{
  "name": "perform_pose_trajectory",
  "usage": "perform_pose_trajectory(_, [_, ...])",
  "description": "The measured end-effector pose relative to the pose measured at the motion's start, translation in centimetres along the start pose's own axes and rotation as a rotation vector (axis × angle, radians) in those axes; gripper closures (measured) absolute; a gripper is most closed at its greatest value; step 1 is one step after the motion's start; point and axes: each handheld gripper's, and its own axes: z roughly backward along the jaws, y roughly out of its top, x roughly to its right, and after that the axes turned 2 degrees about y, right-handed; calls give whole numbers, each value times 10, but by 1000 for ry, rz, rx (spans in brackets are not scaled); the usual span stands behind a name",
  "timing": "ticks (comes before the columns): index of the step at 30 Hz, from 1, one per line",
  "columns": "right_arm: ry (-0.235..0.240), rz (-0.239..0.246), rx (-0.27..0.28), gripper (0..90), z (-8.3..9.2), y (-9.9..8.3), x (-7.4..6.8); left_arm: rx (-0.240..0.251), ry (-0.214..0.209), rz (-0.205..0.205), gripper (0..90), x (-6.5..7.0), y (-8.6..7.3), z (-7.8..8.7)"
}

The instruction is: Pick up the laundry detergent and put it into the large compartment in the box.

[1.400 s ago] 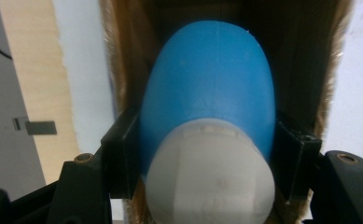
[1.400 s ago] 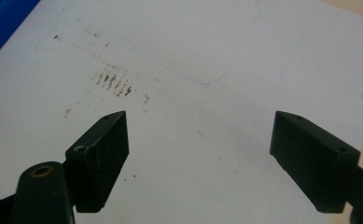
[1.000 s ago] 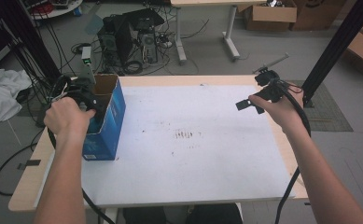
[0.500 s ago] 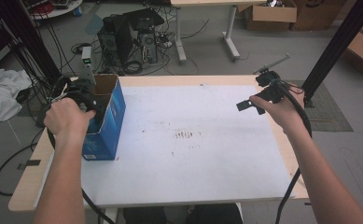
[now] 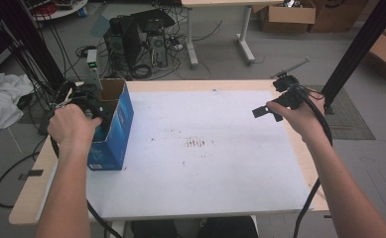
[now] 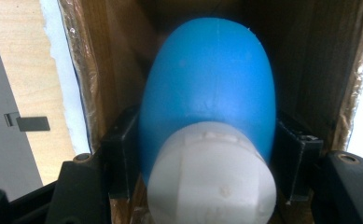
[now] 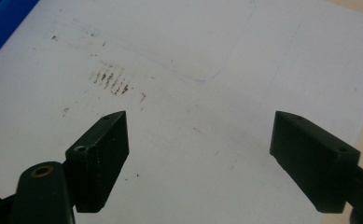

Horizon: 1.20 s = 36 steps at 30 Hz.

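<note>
High view: white sheet-covered wooden table [image 5: 205,163], person's forearms entering from the bottom edge.

Item one — tall blue cardboard box with open top and brown inside [image 5: 112,126], upright near the table's left edge. Left hand [image 5: 71,125] sits at the box's mouth, holding the left gripper [image 5: 89,104], which points down into the opening.

Item two — blue rounded plastic bottle with white ribbed cap [image 6: 209,121], seen in the left gripper view inside the box, brown cardboard walls on both sides. Cap end faces the camera; body extends away, deeper into the box. Left gripper [image 6: 209,149] clamped on the bottle, one black jaw pressed against each side of the blue body just behind the cap.

Item three — right gripper [image 5: 265,111], held by the right hand [image 5: 299,116] above the table's right edge, well apart from the box. Right gripper view: right gripper [image 7: 198,135] with jaws spread wide, nothing between them, the white sheet below bearing a patch of small dark scuff marks [image 7: 111,79].
</note>
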Motion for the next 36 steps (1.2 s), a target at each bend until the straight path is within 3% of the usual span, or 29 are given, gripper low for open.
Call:
perform_pose_trajectory(16, [-1,2,1,196,1,1,-1,-1,10,1,364,2,0,0])
perform_pose_trajectory(22, [-2,-1,2,196,1,0,-1,-5,-7,7,269,2,0,0])
perform_pose_trajectory(33, [1,-2,1,196,1,0,-1,25,-20,-24,188,5,-4,20])
perform_pose_trajectory(36, [-1,-2,3,196,3,1,-2,38,-7,-40,185,9,-6,30])
